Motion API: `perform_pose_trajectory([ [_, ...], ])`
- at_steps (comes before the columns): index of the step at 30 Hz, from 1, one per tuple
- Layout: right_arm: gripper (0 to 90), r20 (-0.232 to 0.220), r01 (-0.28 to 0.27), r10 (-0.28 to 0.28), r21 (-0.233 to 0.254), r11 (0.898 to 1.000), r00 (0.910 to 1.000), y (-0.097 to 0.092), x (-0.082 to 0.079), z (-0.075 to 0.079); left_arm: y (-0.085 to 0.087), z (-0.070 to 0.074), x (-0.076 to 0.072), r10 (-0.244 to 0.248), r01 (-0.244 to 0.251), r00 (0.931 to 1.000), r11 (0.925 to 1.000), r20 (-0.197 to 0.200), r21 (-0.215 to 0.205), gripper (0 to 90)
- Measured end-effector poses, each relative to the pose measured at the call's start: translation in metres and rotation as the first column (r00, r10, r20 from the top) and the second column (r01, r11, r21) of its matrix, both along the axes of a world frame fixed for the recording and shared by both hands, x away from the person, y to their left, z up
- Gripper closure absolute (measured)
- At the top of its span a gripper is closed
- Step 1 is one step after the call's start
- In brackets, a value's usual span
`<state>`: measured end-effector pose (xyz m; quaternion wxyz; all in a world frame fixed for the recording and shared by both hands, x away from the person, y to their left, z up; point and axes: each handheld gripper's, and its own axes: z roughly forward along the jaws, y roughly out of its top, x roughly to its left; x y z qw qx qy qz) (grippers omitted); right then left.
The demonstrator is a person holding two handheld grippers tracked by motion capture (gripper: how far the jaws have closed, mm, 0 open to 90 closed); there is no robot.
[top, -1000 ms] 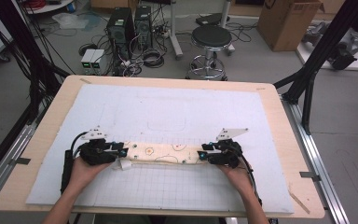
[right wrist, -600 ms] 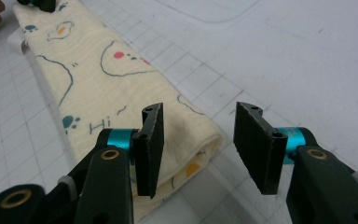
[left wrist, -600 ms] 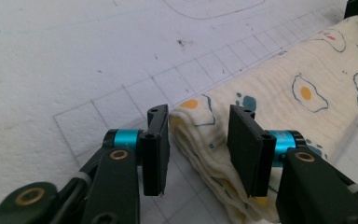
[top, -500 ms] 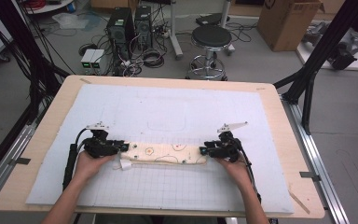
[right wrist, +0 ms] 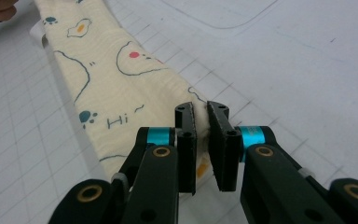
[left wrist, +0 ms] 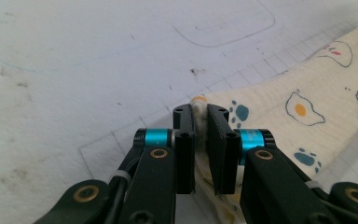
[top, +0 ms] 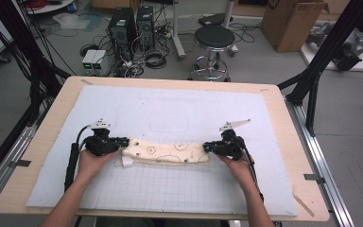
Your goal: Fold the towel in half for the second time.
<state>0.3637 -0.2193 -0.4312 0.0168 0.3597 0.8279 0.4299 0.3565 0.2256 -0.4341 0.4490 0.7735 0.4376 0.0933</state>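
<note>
So the folded cloth (top: 166, 152), cream with little fried eggs, paw prints and a "Hi" doodled on it, was lying as a long strip across the white gridded mat (top: 170, 189) on the surface (top: 283, 118), stretched right between the two tools. The left tool (top: 121, 141) had its jaws pinched down on the cloth's left end, and in the left gripper view you could see the fabric (left wrist: 307, 107) squeezed into the narrow gap between the black pads (left wrist: 184, 140), with the rest of it running off ahead and to the right of that tool. The right tool (top: 207, 147) was doing the same at the other end: jaws clamped on a bunched corner of the cloth (right wrist: 112, 79), which ran away ahead and to the left of it in the right gripper view. Both sets of jaws had just been closing, with the cloth between them. Each tool was held low by a hand (top: 90, 163), just off the mat, jaws pointing inward at each other along the strip. A small white tag (top: 126, 161) stuck out of the cloth's near edge, just beside the left tool. Beyond the surface's far edge sat a black stool (top: 211, 38) on the floor.
</note>
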Motion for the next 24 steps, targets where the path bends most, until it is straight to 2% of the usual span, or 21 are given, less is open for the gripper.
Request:
perform_pose_trajectory([
  [3,82.3,0.007,0.029,-0.029,0.002,1.000,0.9996,-0.001,0.005,0.000,-0.003,0.002,0.007,0.016,-0.016,0.9998,0.9999,0.014,0.004,81.1],
  [6,82.0,0.020,0.065,-0.065,0.010,0.998,0.9977,-0.004,0.011,0.001,-0.006,0.003,0.013,0.041,-0.042,0.9987,0.9984,0.031,0.039,81.5],
  [9,81.3,0.023,0.094,-0.094,0.021,0.995,0.9953,-0.007,0.017,-0.001,-0.003,0.002,0.018,0.070,-0.071,0.9972,0.9970,0.027,0.031,82.0],
  [11,79.1,0.015,0.098,-0.099,0.027,0.995,0.9950,-0.008,0.019,-0.004,-0.002,0.001,0.019,0.068,-0.069,0.9974,0.9975,0.022,0.018,79.8],
  [12,77.3,0.009,0.101,-0.101,0.031,0.994,0.9949,-0.008,0.020,-0.005,-0.002,0.001,0.019,0.058,-0.059,0.9981,0.9979,0.021,0.027,79.6],
  [17,63.6,0.033,0.121,-0.122,0.032,0.992,0.9919,-0.007,0.022,-0.007,-0.006,0.002,0.016,0.033,-0.034,0.9990,0.9992,0.030,0.021,76.6],
  [19,60.4,0.019,0.140,-0.141,0.046,0.989,0.9898,-0.009,0.021,-0.006,-0.007,0.003,0.014,0.020,-0.021,0.9993,0.9995,0.033,0.023,74.3],
  [23,55.6,0.022,0.152,-0.154,0.061,0.986,0.9879,-0.013,0.018,-0.003,-0.006,0.008,0.011,0.000,-0.001,0.9989,0.9995,0.048,0.032,70.9],
  [24,54.9,0.020,0.151,-0.153,0.066,0.986,0.9881,-0.013,0.017,-0.002,-0.005,0.009,0.009,-0.006,0.005,0.9988,0.9997,0.049,0.023,69.9],
])
